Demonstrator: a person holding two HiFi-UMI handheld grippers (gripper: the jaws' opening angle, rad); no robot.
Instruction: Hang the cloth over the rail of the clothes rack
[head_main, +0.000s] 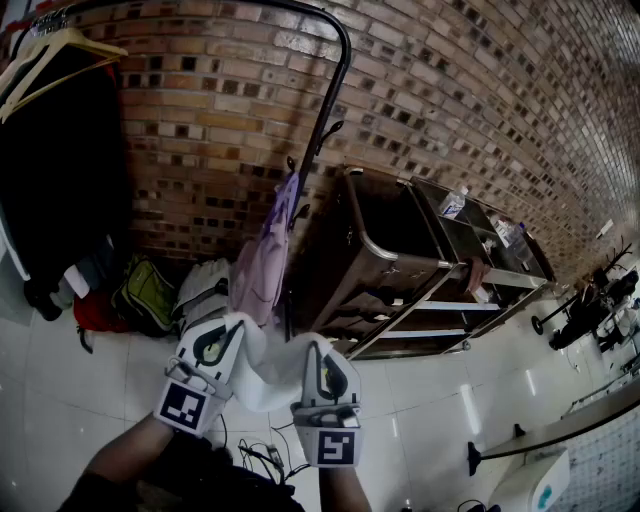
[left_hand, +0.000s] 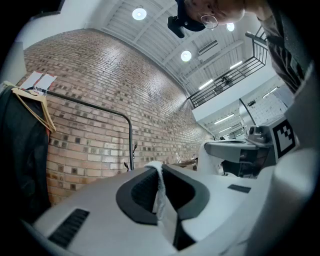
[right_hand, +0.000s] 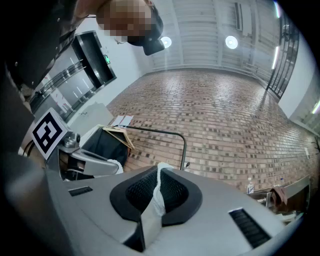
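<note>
Cloth (head_main: 265, 378) between 2 grippers, edges pinched in left gripper (head_main: 220, 338) and right gripper (head_main: 326, 368) jaws, short of the rail (left_hand: 90, 103).

A large, high indoor hall, possibly a studio or test space rather than a home. It has a long red-brown brick wall (head_main: 450, 90), a glossy white tiled floor (head_main: 60, 400), a black metal clothes rack (head_main: 340, 60) with a pale wooden hanger (head_main: 60, 45), a dark metal shelved trolley (head_main: 400, 270), round ceiling lights (left_hand: 139, 13) and a black-railed upper gallery (left_hand: 225, 80).
</note>
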